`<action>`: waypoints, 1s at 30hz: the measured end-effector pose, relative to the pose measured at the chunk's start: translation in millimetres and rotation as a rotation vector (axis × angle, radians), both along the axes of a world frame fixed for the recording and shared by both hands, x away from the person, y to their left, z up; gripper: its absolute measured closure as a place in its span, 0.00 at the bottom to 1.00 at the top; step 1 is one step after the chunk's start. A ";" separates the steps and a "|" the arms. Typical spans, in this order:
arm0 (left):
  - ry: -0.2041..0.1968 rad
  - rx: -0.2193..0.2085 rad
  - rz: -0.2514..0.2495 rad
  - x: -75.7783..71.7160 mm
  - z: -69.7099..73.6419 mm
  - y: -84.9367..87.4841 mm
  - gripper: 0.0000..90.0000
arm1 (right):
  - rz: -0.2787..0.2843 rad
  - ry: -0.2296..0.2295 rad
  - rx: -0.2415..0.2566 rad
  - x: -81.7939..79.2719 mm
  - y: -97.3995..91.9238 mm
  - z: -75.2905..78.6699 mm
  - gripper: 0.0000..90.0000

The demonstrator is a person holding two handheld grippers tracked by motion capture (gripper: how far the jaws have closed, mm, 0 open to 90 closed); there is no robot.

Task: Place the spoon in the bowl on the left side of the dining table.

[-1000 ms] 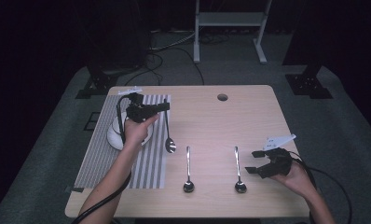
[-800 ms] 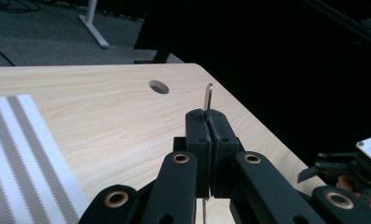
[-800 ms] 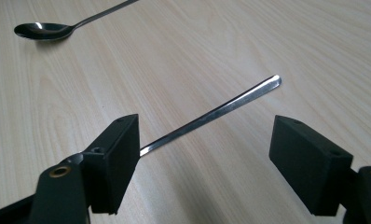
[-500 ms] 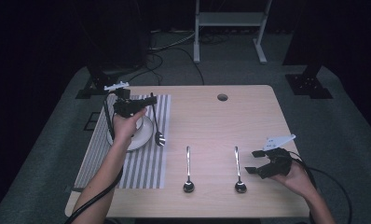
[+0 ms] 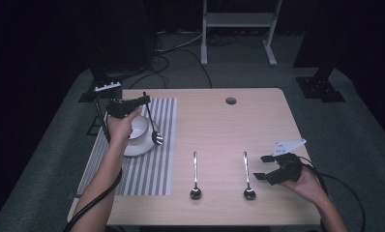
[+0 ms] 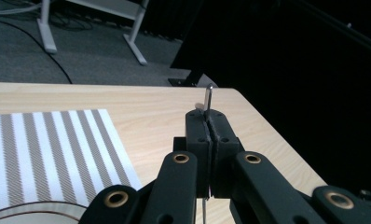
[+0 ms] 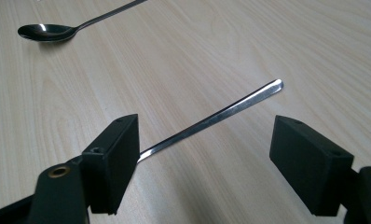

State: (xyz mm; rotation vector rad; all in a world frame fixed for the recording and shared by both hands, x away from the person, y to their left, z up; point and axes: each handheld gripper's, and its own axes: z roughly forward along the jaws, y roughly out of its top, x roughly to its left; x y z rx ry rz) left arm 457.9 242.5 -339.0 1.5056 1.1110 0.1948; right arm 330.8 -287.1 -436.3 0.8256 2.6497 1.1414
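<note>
Now | left gripper (image 5: 143, 100) pinching slim shiny spoon (image 5: 153, 127) | hanging bowl-down

3 spoons (image 5: 195, 178) (image 5: 247, 176) (image 5: 153, 126); 1 cup (image 5: 138, 127); 1 saucer (image 5: 135, 147); 1 striped mat (image 5: 142, 169); 1 table (image 5: 239, 121).

Wooden table (image 5: 258, 121) carries striped mat (image 5: 132, 169) and two spoons (image 5: 195, 176)

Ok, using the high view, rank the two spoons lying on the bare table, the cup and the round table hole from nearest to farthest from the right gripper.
1. The spoon just left of the right gripper.
2. The spoon one place further left, mid-table.
3. The table hole, up near the far edge.
4. The cup on its saucer, far left on the striped mat.
</note>
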 end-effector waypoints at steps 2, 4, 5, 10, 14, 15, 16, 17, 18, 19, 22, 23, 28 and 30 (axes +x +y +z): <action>-0.003 0.002 0.015 0.3 1.4 4.2 0.99 | -0.001 -0.002 0.001 0.0 -0.3 0.4 0.25; -0.006 0.000 0.038 0.8 3.6 9.9 0.99 | -0.002 -0.001 0.003 -0.1 -0.4 0.7 0.25; -0.006 0.000 0.038 0.8 3.6 9.9 0.99 | -0.002 -0.001 0.003 -0.1 -0.4 0.7 0.25; -0.011 0.011 0.065 2.1 5.9 16.6 0.99 | -0.001 0.003 0.003 -0.1 -0.5 0.8 0.25; -0.014 0.008 0.081 2.9 8.4 22.3 0.99 | -0.002 0.003 0.003 0.2 -0.6 1.0 0.25; -0.015 0.003 0.089 3.0 9.5 24.1 0.99 | -0.001 0.001 0.002 0.2 0.0 1.0 0.25; -0.020 0.003 0.099 3.4 11.1 26.9 0.99 | 0.000 0.000 0.002 0.1 0.3 1.1 0.25; -0.022 0.004 0.106 3.5 12.1 28.3 0.99 | 0.001 -0.002 0.003 0.2 0.4 1.2 0.25; -0.022 0.004 0.106 3.5 12.1 28.3 0.99 | 0.001 -0.002 0.003 0.2 0.4 1.2 0.25; -0.022 0.000 0.115 3.5 13.0 29.7 0.99 | 0.002 -0.002 0.004 0.2 0.7 1.3 0.25; -0.029 0.012 0.138 3.6 16.2 33.4 0.99 | 0.002 -0.003 0.005 0.1 0.2 1.7 0.25; -0.036 0.008 0.151 4.0 18.1 36.5 0.99 | 0.001 -0.004 0.005 0.1 -0.1 1.9 0.25; -0.039 0.005 0.181 4.8 21.0 41.6 0.99 | 0.001 -0.002 0.007 0.0 -1.1 3.1 0.26; -0.042 0.010 0.191 5.4 21.8 44.0 0.99 | 0.001 -0.002 0.008 0.1 -1.2 3.3 0.26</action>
